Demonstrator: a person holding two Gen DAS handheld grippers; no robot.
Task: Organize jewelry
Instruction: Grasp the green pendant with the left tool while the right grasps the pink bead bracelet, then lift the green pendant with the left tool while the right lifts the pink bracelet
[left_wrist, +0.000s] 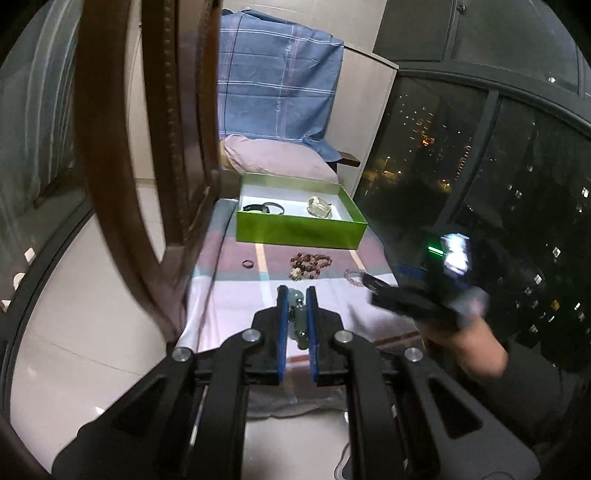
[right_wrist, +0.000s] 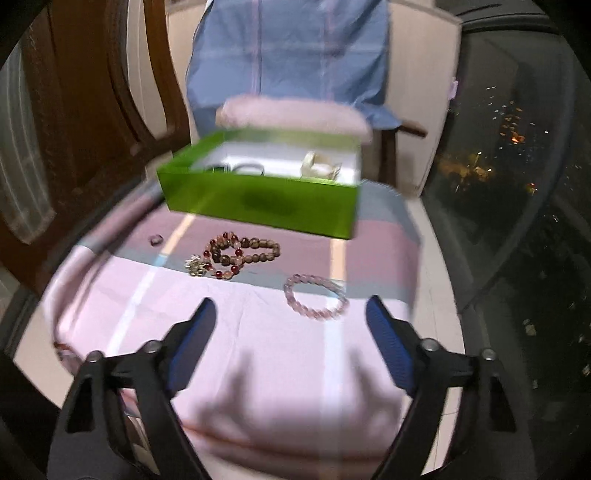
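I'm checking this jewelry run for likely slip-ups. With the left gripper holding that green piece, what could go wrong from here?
1. The left gripper pinches a pale green bead bracelet that dangles between the pads; it might slip out before reaching the green box.
2. The open right gripper hovers near the pink bead bracelet; a hasty approach could push it toward the cloth's edge.
3. The brown bead strand lies tangled, so one pinch may lift only part.

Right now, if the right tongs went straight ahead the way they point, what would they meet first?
Probably the pink bead bracelet, lying on the cloth slightly right of the line between the open right tongs. Beyond it stands the green box. Depth is hard to judge.
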